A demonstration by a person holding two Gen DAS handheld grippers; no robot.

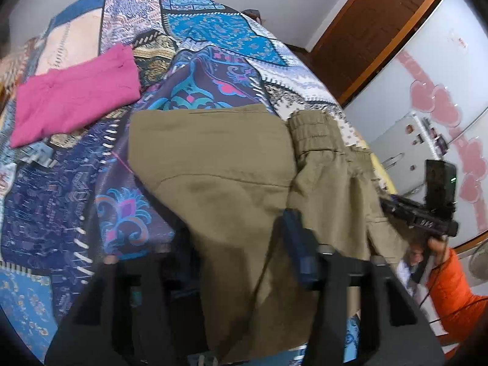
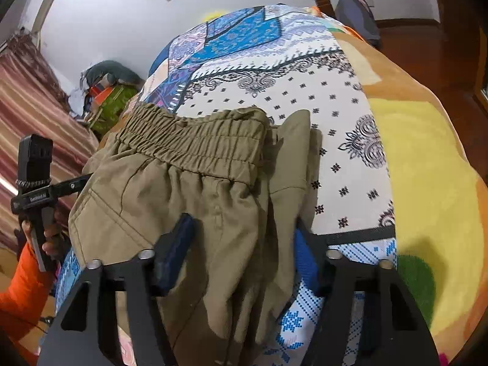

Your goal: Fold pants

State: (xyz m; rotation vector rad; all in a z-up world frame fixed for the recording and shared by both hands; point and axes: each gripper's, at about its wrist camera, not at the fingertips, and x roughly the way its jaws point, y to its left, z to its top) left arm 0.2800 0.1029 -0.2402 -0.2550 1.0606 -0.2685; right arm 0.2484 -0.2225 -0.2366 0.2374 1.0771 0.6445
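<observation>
Even indoor light, soft blur throughout (fisheye edges bowed, dark)

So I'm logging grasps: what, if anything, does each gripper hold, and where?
Both hold the olive-khaki fabric pants: right hand-held gripper just below the elastic waistband, left hand-held gripper further along the leg.

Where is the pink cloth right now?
In the left wrist view, the pink cloth lies folded on the patterned bedspread, at the upper left, up and to the left of the khaki pants.
</observation>
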